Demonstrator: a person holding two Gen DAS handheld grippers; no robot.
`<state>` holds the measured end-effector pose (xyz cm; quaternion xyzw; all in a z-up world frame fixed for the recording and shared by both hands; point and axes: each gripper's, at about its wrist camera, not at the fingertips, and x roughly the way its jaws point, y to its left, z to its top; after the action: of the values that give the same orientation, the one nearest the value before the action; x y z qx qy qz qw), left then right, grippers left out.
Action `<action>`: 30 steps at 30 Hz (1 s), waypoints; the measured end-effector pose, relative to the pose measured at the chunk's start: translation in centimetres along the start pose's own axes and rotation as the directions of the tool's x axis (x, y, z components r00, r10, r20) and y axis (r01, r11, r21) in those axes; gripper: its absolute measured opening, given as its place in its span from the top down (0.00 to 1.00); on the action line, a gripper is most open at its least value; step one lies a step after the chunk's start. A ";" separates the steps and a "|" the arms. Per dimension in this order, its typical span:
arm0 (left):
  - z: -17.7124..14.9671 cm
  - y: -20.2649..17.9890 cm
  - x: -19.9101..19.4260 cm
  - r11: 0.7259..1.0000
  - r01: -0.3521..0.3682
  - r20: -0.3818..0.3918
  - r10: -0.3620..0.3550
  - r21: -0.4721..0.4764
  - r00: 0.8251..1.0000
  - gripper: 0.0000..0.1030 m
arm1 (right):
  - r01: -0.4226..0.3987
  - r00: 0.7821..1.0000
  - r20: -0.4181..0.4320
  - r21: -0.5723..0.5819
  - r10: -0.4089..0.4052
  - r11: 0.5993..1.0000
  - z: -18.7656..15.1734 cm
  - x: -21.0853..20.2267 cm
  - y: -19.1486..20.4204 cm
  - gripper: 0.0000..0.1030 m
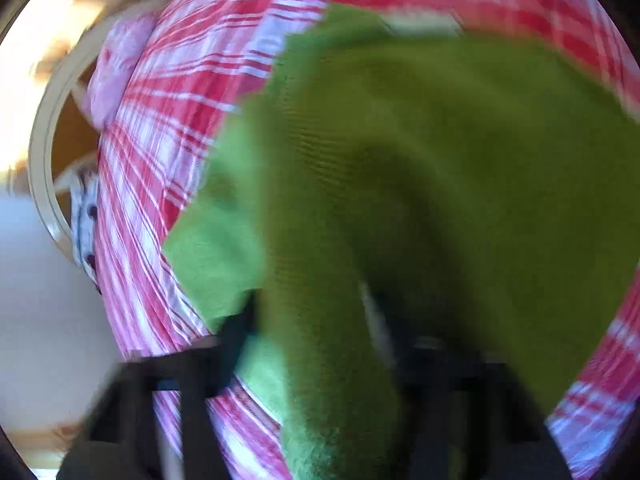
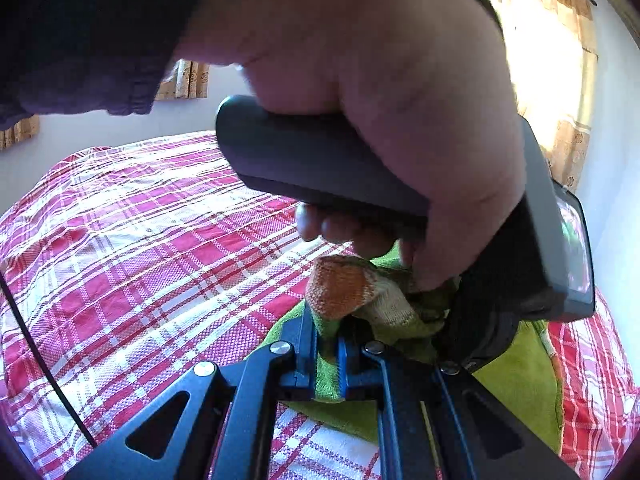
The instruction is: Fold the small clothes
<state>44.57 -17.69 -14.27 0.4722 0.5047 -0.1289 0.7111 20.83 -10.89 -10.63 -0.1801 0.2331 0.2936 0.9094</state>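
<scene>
Holding a green garment over the bed, I am listing what shows.

Item one: right gripper. Its blue fingers are clamping a fold of the garment's green knit between them, jaws nearly together on the cloth. I judge I am pinching here to keep one edge fixed while the other side is being brought over.

Item two: left gripper. In its own blurred view the garment is draping over and between its dark fingers, hiding the tips; I cannot tell whether they are gripping or released. In the right view the left hand is wrapping the dark handle just above the right gripper, so the two tools are working nearly touching, probably meeting edges for a fold.

Item three: the garment. It is bright green, finely ribbed knit, soft and limp, with an orange-and-cream patch bunching up at the pinched end. Part of it is lifting off the bed at the grippers; the rest is lying flat on the bed, to the right of the right gripper. It is looking half gathered, not yet a neat fold.

Item four: the bed. It is wearing a red-and-white plaid cover, lying fairly smooth.

Item five: beyond the bed, curtains are glowing with daylight, and a pink pillow is sitting at the bed's edge in the left view.
</scene>
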 end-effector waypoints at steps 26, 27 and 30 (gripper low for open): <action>6.9 4.9 -2.7 0.735 0.530 0.453 -0.336 -0.423 0.826 0.78 | -0.166 0.985 0.103 0.812 0.141 0.559 -11.0 -4.8 -21.4 0.94; 7.3 3.8 -2.7 0.767 0.493 0.440 -0.307 -0.411 0.844 0.73 | -0.162 0.984 0.093 0.822 0.153 0.546 -11.6 -4.6 -21.3 0.94; 6.5 2.7 -3.7 0.808 0.460 0.466 -0.267 -0.369 0.843 0.63 | -0.152 0.982 0.071 0.843 0.172 0.516 -13.4 -4.1 -21.2 0.93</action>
<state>48.53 -22.59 -9.39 0.1433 0.4500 -0.2322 0.8503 26.72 -35.15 -15.42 0.3013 0.3713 0.2256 0.8488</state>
